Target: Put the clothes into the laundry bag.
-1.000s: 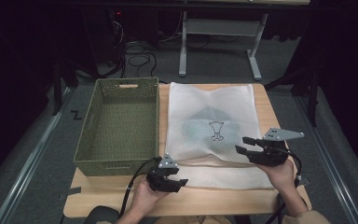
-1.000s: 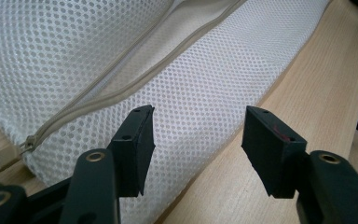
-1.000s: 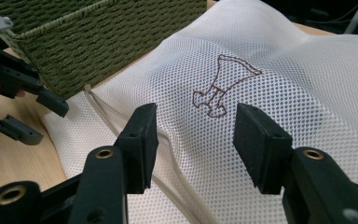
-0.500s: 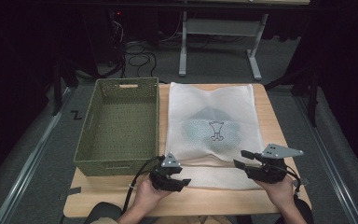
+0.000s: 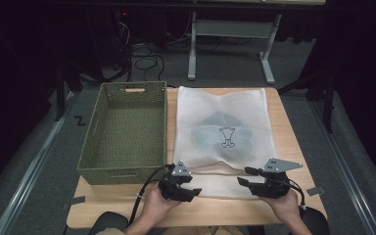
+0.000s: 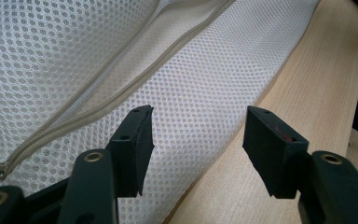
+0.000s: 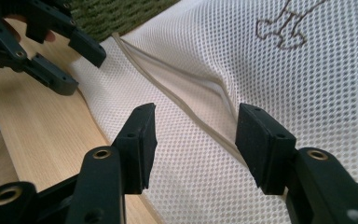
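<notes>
A white mesh laundry bag (image 5: 220, 105) lies flat on the wooden table (image 5: 293, 161), with a dark item (image 5: 206, 133) showing through it and a printed figure (image 5: 226, 136) on top. Its beige zipper (image 6: 74, 121) runs along the near end. My left gripper (image 5: 195, 188) sits low at the bag's near left corner, open (image 6: 196, 126), with mesh under the jaws and nothing pinched. My right gripper (image 5: 244, 176) hovers over the near right part, open (image 7: 193, 123) astride the zipper (image 7: 182, 88). Its jaws have just opened slightly wider. In the right gripper view the left gripper (image 7: 86, 70) lies beyond.
A green woven basket (image 5: 127, 127), empty, stands on the table just left of the bag. The table's near edge runs right under both hands. Beyond the table are a dark floor, cables and a metal desk frame (image 5: 230, 29).
My right gripper has come down and toward the near edge, from above the bag's right side to low over its zipper end. The left gripper and the bag have stayed put.
</notes>
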`<state>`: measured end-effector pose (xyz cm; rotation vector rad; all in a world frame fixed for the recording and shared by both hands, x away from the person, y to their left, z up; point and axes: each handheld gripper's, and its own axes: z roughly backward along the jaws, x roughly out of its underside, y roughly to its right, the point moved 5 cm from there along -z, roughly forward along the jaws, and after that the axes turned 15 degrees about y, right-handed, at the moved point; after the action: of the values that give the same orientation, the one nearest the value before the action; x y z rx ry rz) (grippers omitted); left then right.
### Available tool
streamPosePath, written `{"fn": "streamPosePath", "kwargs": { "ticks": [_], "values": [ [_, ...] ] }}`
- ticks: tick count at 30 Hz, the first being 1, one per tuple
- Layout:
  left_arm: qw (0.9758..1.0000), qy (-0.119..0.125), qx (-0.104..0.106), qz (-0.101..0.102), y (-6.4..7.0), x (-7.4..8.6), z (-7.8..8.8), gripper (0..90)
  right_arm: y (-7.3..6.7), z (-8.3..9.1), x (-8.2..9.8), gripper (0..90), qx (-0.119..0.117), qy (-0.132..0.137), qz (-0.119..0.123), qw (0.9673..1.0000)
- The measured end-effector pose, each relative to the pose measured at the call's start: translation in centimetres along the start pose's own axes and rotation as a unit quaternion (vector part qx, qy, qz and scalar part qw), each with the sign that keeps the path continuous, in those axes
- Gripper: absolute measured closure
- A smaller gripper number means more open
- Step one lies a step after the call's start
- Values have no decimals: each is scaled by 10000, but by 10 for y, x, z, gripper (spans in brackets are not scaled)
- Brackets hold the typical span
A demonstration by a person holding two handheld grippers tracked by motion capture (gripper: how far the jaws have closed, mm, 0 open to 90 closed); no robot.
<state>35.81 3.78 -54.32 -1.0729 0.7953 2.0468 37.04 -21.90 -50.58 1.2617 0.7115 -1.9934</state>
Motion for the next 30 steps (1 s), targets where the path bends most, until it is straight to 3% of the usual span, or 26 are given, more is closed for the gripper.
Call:
{"fn": "streamPosePath", "kwargs": {
  "ticks": [10,14,18,22,30],
  "values": [
    [10000,-3,3,-1,0,0,0,426,1,-13,19,492,13,-166,-137,9998],
    [10000,2,-33,-2,0,0,0,425,3,-17,27,492,87,-254,-50,9996],
    [10000,20,-70,43,-2,0,0,424,2,-23,39,493,-21,-392,-298,9988],
    [9999,13,-72,-72,-1,-2,1,423,-3,-27,46,494,84,-695,195,9974],
    [9999,51,-73,-114,0,-2,3,419,-6,-29,48,486,48,-722,172,9972]
  ]
}}
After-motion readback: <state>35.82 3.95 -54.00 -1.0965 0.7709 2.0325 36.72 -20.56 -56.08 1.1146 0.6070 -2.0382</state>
